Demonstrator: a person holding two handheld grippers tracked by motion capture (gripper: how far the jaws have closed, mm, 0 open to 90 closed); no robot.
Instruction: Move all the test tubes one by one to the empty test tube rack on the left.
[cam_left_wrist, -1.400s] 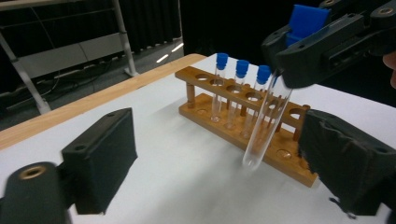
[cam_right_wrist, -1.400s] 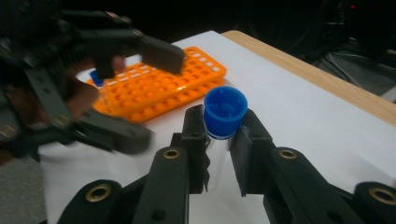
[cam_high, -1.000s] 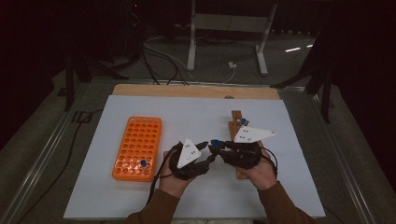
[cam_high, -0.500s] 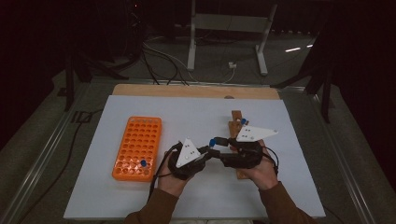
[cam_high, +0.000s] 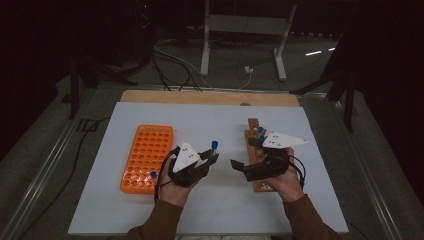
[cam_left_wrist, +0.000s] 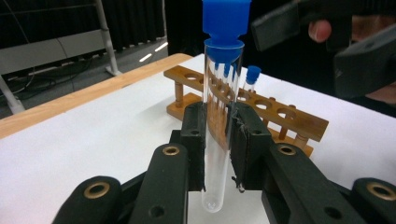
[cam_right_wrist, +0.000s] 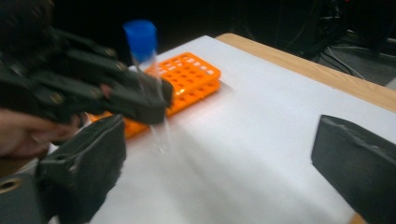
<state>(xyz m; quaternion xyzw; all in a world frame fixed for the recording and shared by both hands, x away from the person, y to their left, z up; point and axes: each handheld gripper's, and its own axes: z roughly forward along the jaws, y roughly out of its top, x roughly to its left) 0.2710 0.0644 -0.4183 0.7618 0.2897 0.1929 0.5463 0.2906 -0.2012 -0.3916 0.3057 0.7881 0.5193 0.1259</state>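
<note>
Now my left gripper (cam_high: 210, 156) is closed on a clear test tube (cam_left_wrist: 219, 121) with a blue cap (cam_left_wrist: 225, 23); the two pads press its glass wall from both sides, about the middle of its length, and the tube stands upright between them, with its round bottom hanging free above the white table (cam_high: 215, 210). In the high view the blue cap shows just above my left jaws, between the orange tube rack (cam_high: 147, 157) on the left and the wooden tube rack (cam_high: 256, 145) on the right. My right gripper (cam_high: 241, 167) has just been opening its jaws; they now stand wide apart and nothing is between them, only the white surface shows in the gap. In the right gripper view the left gripper with the tube is just beside my right jaws, apart from them. Behind the held tube, the wooden rack carries other blue-capped tubes (cam_left_wrist: 252, 77) in its holes.
</note>
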